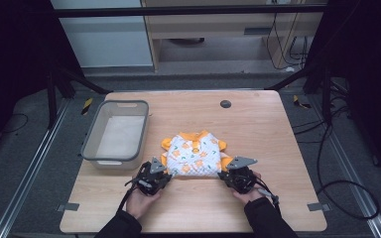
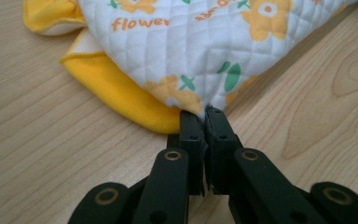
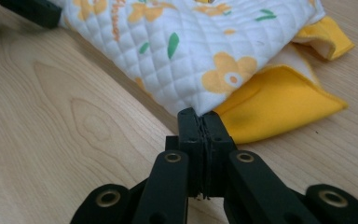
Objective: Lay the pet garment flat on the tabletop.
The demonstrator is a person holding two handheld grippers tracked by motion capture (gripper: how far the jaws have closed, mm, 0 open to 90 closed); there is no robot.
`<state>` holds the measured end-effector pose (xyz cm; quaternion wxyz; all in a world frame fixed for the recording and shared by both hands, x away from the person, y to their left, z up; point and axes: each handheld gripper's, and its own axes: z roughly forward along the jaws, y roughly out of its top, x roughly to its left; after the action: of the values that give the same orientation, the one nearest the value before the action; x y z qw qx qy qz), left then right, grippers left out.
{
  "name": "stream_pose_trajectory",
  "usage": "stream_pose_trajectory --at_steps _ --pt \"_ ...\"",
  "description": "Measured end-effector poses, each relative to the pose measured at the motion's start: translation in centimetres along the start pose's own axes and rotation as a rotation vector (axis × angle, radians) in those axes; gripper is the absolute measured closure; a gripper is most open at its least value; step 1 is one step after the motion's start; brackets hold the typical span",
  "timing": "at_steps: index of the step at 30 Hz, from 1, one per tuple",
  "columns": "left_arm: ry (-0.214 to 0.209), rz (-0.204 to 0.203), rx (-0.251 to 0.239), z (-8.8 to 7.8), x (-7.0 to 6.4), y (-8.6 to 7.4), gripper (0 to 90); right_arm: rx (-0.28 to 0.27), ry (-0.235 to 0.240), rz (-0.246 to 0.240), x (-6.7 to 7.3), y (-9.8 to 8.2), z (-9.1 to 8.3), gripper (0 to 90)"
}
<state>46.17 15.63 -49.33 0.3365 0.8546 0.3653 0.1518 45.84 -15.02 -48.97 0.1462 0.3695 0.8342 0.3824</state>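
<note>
Your two hands come in from the bottom edge of the high view, sleeves cut off there; each holds one hand-held gripper. Your left hand-held gripper (image 2: 204, 114) has its jaws pressed together on the near left corner of the garment (image 1: 196, 153); your right hand-held gripper (image 3: 199, 116) is pinching the near right corner the same way; in both gripper views the very tip of the cloth disappears between the black jaws, so how deep the bite goes cannot be told.

There is one garment, white quilted cloth printed with orange flowers and green leaves, lying on the tabletop (image 1: 258, 119) near its middle, just right of the basket (image 1: 115, 133); yellow parts stick out from under it at both sides, and whether they are sleeves or lining is hard to make out; the print reads "flower" in the left gripper view, other lettering is cut off at the top edge.

One grey basket stands on the left of the tabletop, apart from the garment; something pale lies in its bottom, unclear what. One small dark round spot (image 1: 225, 104) sits at the far side of the tabletop.
</note>
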Motion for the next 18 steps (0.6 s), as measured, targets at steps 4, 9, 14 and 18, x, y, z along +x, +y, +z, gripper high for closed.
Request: stream_pose_trajectory --at_steps 4,9,14,18 --pt "-0.026 -0.016 -0.019 -0.6 0.2 0.2 88.5 -0.005 0.010 0.011 0.0 0.2 -0.5 89.2" --pt "-0.078 -0.033 -0.088 -2.8 0.3 0.7 88.7 -0.075 0.038 0.027 0.0 0.6 -2.4 89.3" --pt "-0.124 -0.001 -0.154 -5.9 -0.4 1.0 88.8 -0.155 0.086 0.023 0.3 0.9 -4.9 89.4" --pt "-0.137 -0.001 -0.191 -7.6 -0.4 2.0 88.7 -0.197 0.117 0.038 0.5 1.7 -6.2 89.3"
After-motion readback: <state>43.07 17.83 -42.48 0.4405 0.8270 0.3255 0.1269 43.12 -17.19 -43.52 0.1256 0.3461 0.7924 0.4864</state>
